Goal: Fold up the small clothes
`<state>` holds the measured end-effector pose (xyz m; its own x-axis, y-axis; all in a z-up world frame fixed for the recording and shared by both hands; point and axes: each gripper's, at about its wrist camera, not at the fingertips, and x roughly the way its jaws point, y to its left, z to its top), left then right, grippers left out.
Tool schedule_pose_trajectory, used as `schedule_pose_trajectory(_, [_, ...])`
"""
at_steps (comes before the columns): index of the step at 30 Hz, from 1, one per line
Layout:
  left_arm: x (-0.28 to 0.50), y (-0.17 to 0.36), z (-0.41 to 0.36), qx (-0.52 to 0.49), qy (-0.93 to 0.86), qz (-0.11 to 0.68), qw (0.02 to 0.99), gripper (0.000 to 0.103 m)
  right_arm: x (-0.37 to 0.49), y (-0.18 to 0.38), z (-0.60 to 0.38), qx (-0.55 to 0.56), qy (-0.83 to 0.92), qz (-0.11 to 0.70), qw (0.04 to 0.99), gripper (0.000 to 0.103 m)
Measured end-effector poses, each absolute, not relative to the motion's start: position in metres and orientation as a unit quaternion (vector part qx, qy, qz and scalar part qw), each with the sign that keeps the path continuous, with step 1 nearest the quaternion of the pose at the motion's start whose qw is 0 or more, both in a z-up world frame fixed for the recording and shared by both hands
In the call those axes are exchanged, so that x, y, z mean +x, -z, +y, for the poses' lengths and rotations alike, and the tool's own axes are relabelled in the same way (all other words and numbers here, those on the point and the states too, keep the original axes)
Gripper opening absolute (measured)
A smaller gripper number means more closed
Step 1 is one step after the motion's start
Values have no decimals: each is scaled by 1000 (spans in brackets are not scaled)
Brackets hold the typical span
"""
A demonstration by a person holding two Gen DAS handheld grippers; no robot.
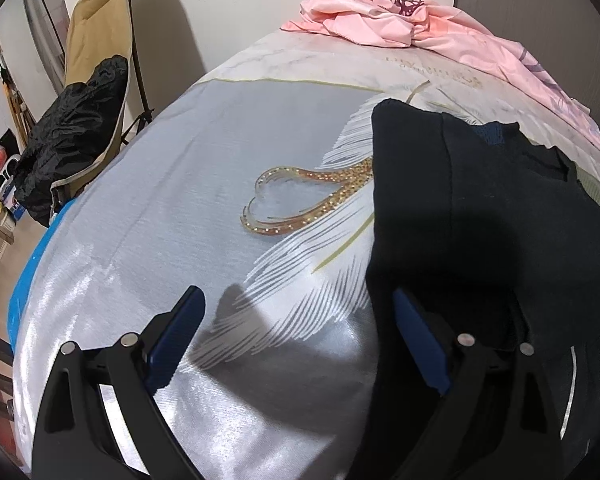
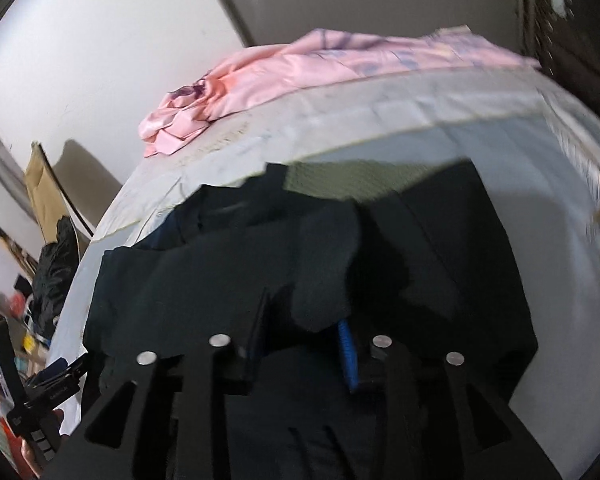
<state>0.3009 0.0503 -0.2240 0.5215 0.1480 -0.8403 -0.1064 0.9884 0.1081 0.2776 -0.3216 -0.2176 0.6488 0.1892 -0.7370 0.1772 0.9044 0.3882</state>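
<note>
Left tongs (image 1: 296, 312) gape over bare bedsheet (image 1: 172, 184) beside the dark garment's (image 1: 480, 216) edge; right tongs (image 2: 306, 316) pinch its fold.

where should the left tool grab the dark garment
Take the dark garment by its left edge, which lies flat and bare on the bedsheet. The open left tool already straddles that edge, so come in low from the sheet side.

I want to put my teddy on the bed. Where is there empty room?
The bedsheet is bare between the bed's left edge and the dark clothes, around the gold heart print. The far end holds pink cloth. The right claw sits over the dark pile, so that side is crowded.
</note>
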Motion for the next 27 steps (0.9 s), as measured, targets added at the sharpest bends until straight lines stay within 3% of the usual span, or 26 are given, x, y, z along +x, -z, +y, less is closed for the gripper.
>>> schedule_pose_trajectory(4, [285, 206, 42, 75, -106, 441, 888, 92, 257, 209, -346, 229, 45, 387, 892, 42])
schedule_pose_trajectory(7, [283, 184, 36, 60, -77, 415, 904, 98, 262, 194, -350, 213, 37, 372, 903, 50])
schedule_pose_trajectory(11, [317, 162, 8, 26, -4, 416, 909, 99, 288, 182, -326, 166, 12, 370, 914, 71])
schedule_pose_trajectory(19, [389, 204, -47, 67, 19, 477, 876, 99, 337, 215, -295, 122, 5, 440, 889, 72])
schedule_pose_trajectory(22, [408, 229, -47, 83, 0, 507, 858, 99, 337, 220, -287, 92, 7, 444, 891, 73])
schedule_pose_trajectory(27, [410, 222, -23, 54, -18, 500, 864, 99, 327, 213, -294, 116, -2, 433, 894, 73])
